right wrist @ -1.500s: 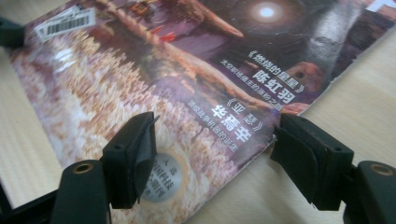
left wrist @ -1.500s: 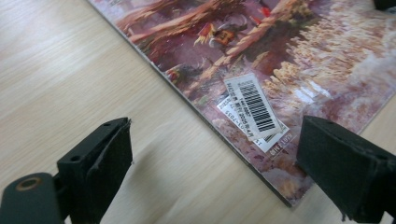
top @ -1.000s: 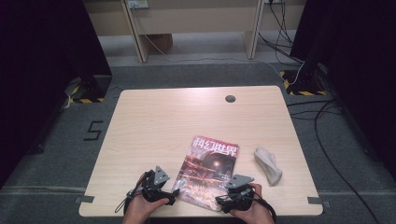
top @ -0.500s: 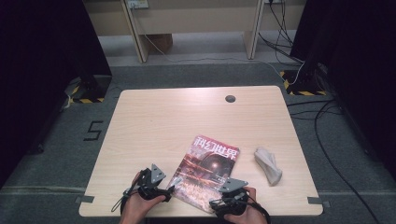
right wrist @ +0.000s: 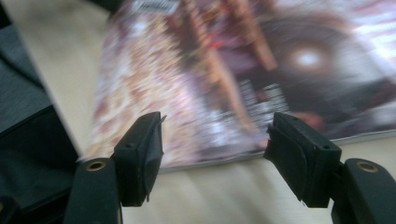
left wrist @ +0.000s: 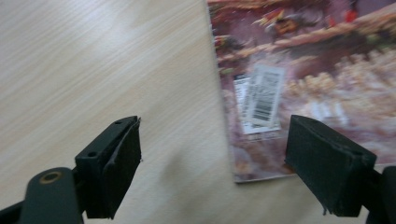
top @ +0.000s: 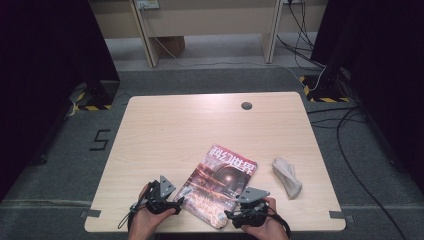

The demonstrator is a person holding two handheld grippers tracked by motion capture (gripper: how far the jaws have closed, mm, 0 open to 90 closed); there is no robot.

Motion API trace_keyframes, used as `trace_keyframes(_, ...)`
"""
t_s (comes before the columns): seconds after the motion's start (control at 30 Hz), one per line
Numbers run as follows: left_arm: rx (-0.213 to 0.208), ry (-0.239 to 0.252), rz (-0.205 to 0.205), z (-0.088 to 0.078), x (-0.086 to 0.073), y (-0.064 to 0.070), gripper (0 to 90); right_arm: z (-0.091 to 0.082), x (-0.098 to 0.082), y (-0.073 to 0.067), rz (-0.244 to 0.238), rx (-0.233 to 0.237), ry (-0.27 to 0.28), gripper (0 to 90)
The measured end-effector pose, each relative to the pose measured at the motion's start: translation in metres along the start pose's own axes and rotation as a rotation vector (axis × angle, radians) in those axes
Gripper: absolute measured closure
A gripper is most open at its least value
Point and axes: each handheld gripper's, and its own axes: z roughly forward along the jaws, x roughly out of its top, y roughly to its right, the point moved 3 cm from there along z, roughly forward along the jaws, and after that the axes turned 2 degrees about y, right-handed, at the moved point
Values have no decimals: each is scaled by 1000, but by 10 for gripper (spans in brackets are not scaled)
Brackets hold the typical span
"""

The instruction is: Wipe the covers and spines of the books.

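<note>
Magazine [top: 220, 187] flat on worktop [top: 190, 135]; left hand-held gripper [top: 176, 202] and right hand-held gripper [top: 231, 216] at its near corners, jaws apart, just been closing, nothing clamped.

Closed mag [top: 220, 185], reddish-brown cover w/ dark sphere, lies flat & askew at table's near edge.

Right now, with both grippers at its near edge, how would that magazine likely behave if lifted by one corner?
The magazine looks thin and lies flat on the table, so it would probably droop, not stay stiff. Its glossy cover may slip between the pads. With so little edge showing in the left gripper view, getting a jaw under the corner could be hard; it may slide instead.
</note>
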Motion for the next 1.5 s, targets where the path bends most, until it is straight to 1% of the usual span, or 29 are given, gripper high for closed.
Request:
trace_keyframes(0.03, -13, 13, -11, -2, 0, 2, 182, -3, 1, 5, 8, -22, 15, 353)
trace_keyframes(0.07, -13, 13, -11, -2, 0, 2, 182, -3, 1, 5, 8, -22, 15, 353)
trace_keyframes(0.1, -16, 35, -11, -5, 2, 8, 182, -7, 1, 16, 19, -62, 42, 350)
trace_keyframes(0.13, -16, 35, -11, -5, 2, 8, 182, -8, 2, 22, 29, -81, 52, 350)
trace_keyframes(0.17, -21, 44, -9, -6, 2, 12, 182, -8, 2, 22, 29, -81, 52, 350)
trace_keyframes(0.2, -30, 51, -11, -7, 2, 16, 182, -8, 3, 28, 38, -96, 63, 350)
trace_keyframes(0.23, -66, 56, -27, -6, 1, 24, 183, -9, 6, 40, 47, -128, 94, 349)
trace_keyframes(0.27, -66, 56, -27, -6, 1, 24, 183, -9, 7, 46, 42, -143, 106, 344)
trace_keyframes(0.3, -105, 48, -34, -4, 0, 33, 183, -7, 9, 51, 51, -151, 101, 341)
trace_keyframes(0.33, -105, 48, -34, -4, 0, 33, 185, -6, 10, 56, 59, -160, 105, 342)
trace_keyframes(0.37, -116, 48, -23, -2, 0, 41, 185, -4, 11, 62, 67, -173, 110, 341)
trace_keyframes(0.43, -123, 49, -10, -2, 0, 47, 186, -1, 13, 72, 82, -193, 112, 340)
trace_keyframes(0.47, -127, 50, -4, -1, 0, 50, 185, 1, 15, 76, 85, -201, 112, 338)
trace_keyframes(0.53, -134, 48, 0, 0, 0, 53, 185, 9, 18, 83, 80, -212, 87, 334)
trace_keyframes(0.57, -144, 31, 17, 2, -1, 57, 186, 13, 21, 86, 79, -222, 90, 334)
trace_keyframes(0.6, -144, 31, 17, 2, -1, 57, 183, 13, 21, 86, 79, -222, 90, 334)
trace_keyframes(0.63, -148, 35, 13, 3, 0, 58, 182, 20, 27, 90, 68, -230, 83, 334)
trace_keyframes(0.73, -151, 37, 1, 4, -1, 57, 171, 31, 36, 96, 56, -247, 75, 330)
trace_keyframes(0.8, -153, 37, -2, 4, -1, 56, 170, 38, 40, 102, 73, -260, 67, 330)
trace_keyframes(0.93, -167, 30, -16, 6, -1, 53, 158, 50, 42, 114, 96, -276, 29, 329)
trace_keyframes(1.0, -170, 30, -20, 7, -1, 52, 148, 53, 42, 120, 129, -270, 25, 326)
trace_keyframes(1.07, -169, 29, -17, 7, -1, 51, 140, 56, 40, 124, 155, -242, 3, 321)
trace_keyframes(1.13, -169, 30, -16, 7, -1, 51, 141, 56, 38, 126, 197, -224, 15, 321)
trace_keyframes(1.17, -170, 30, -14, 7, -1, 51, 141, 56, 37, 126, 202, -226, 18, 321)
trace_keyframes(1.2, -174, 32, -14, 8, -1, 51, 140, 56, 37, 125, 198, -225, 18, 321)
trace_keyframes(1.3, -146, 34, -3, 7, 0, 48, 138, 54, 37, 121, 174, -242, 5, 314)
trace_keyframes(1.33, -146, 34, -3, 7, 0, 48, 137, 53, 36, 119, 178, -241, 1, 311)
trace_keyframes(1.37, -130, 33, 4, 7, 0, 45, 137, 52, 35, 118, 176, -240, 1, 308)
trace_keyframes(1.5, -114, 21, 3, 7, -1, 39, 121, 45, 29, 112, 178, -240, -11, 304)
